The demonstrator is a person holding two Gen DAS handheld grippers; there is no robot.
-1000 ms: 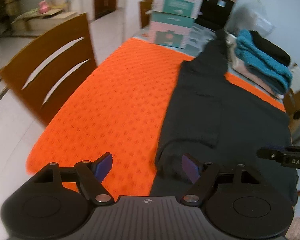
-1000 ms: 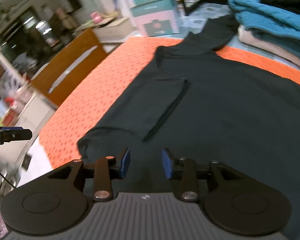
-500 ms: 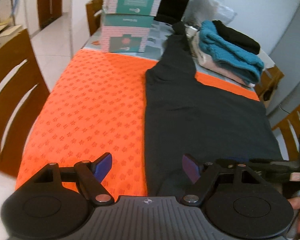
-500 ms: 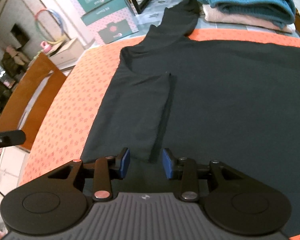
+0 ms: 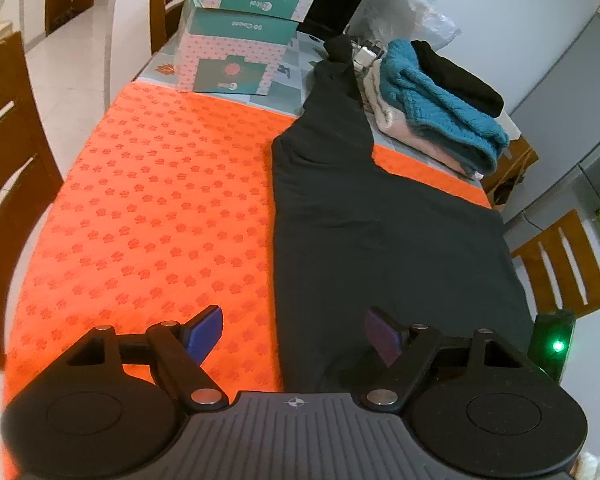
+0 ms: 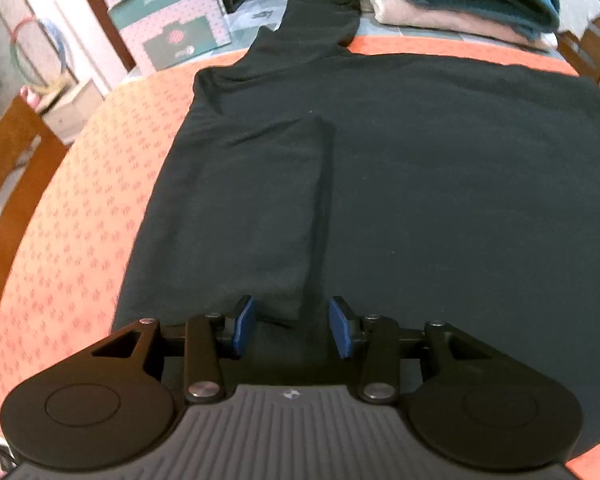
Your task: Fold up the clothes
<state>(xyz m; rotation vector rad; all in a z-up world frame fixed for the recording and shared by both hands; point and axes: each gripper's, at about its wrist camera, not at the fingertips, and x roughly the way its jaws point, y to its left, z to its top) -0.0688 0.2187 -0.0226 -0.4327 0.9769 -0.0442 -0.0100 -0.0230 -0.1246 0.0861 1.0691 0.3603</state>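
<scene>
While the left gripper (image 5: 294, 330) hangs over the near left edge of the black garment (image 5: 388, 232), its fingers (image 5: 204, 330) are spreading wider and grasp nothing; one sits over the orange cloth (image 5: 160, 208) covering the counter, the other over the dark fabric. Compared with a second ago, this view has swung along the garment's straight folded edge and dropped closer, so the far sleeve, the stacked boxes (image 5: 240, 40) and the folded pile (image 5: 440, 104) now line up ahead. From the right wrist, the right gripper (image 6: 292, 328) has sunk toward the folded-in sleeve (image 6: 268, 200), whose near end lies just ahead between fingers (image 6: 244, 326) that are opening, released. Both hands look set to pinch the near edge for the next fold.
</scene>
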